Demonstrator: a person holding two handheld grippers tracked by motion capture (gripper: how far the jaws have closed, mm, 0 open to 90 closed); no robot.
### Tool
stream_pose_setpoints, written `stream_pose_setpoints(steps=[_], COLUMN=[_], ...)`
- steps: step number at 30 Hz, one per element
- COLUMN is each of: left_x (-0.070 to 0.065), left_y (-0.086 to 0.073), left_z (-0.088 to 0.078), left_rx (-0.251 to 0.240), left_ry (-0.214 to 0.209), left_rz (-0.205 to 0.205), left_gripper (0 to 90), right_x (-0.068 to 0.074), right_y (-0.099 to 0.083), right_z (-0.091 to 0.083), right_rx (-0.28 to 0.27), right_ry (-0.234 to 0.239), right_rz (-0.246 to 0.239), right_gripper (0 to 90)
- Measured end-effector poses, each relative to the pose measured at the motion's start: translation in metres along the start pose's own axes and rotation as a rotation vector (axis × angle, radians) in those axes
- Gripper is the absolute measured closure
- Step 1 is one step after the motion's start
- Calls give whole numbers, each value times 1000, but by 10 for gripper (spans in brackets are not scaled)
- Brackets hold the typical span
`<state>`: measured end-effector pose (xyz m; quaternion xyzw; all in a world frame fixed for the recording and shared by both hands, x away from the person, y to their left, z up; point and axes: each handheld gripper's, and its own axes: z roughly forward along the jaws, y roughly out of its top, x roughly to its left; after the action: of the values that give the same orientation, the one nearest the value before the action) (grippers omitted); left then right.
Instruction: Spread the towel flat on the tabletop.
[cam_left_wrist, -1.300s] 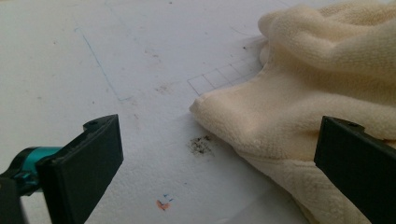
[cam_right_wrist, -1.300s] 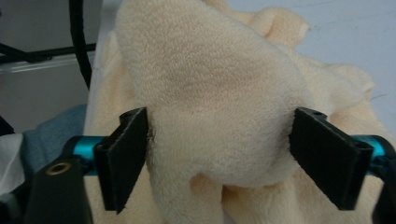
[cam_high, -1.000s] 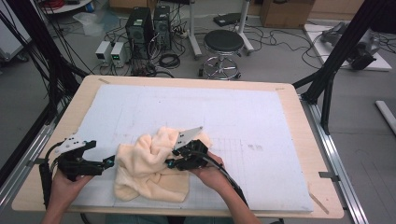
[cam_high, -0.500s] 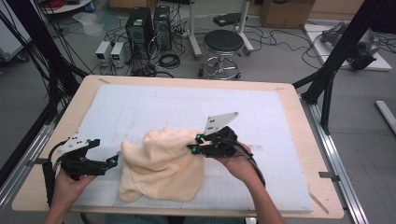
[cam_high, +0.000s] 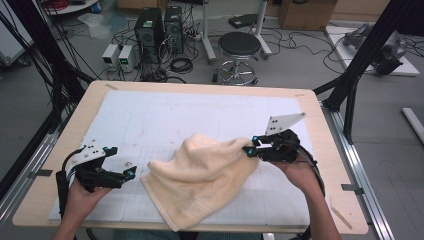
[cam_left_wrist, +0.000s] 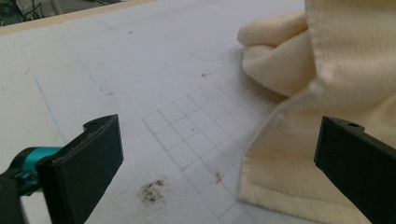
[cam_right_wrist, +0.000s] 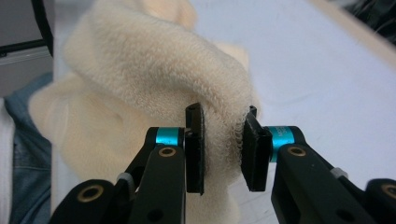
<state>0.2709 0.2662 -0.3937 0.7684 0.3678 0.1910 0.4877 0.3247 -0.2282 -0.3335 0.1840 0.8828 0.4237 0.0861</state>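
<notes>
right gripper (cam_high: 248, 151) dragged towel (cam_high: 200, 175) edge up & rightward, cloth now stretched out flatter.

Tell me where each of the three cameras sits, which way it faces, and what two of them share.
High view: above the near edge, looking forward and down on the table; both forearms show.
Left gripper view: on the left claw, open, facing the towel's hem.
Right gripper view: on the right claw, pinching a fold.
Shared: the cream towel.

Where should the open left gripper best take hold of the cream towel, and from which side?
Probably the hemmed edge of the towel nearest the left gripper, coming in level from the left. That hem lies flat on the mat right before its open jaws, while the right gripper clamps the far end.
</notes>
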Motion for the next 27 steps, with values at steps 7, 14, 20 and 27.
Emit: stream_pose_setpoints(steps=[7,14,20,27], left_x=[-20,-46,-64,-72], left_y=[23,41,59,76], left_z=[13,40,63,99], left_rx=[-18,8,39,104], left_ry=[-87,-199,-308,-402], left_rz=[51,144,193,217], left_gripper=[18,83,255,355], right_x=[7,11,12,6], right_y=[-31,-44,-56,-69], right_z=[45,47,33,27], right_rx=[45,2,11,26], right_ry=[41,42,25,39], right_rz=[54,71,72,93], right_gripper=[701,608,547,548])
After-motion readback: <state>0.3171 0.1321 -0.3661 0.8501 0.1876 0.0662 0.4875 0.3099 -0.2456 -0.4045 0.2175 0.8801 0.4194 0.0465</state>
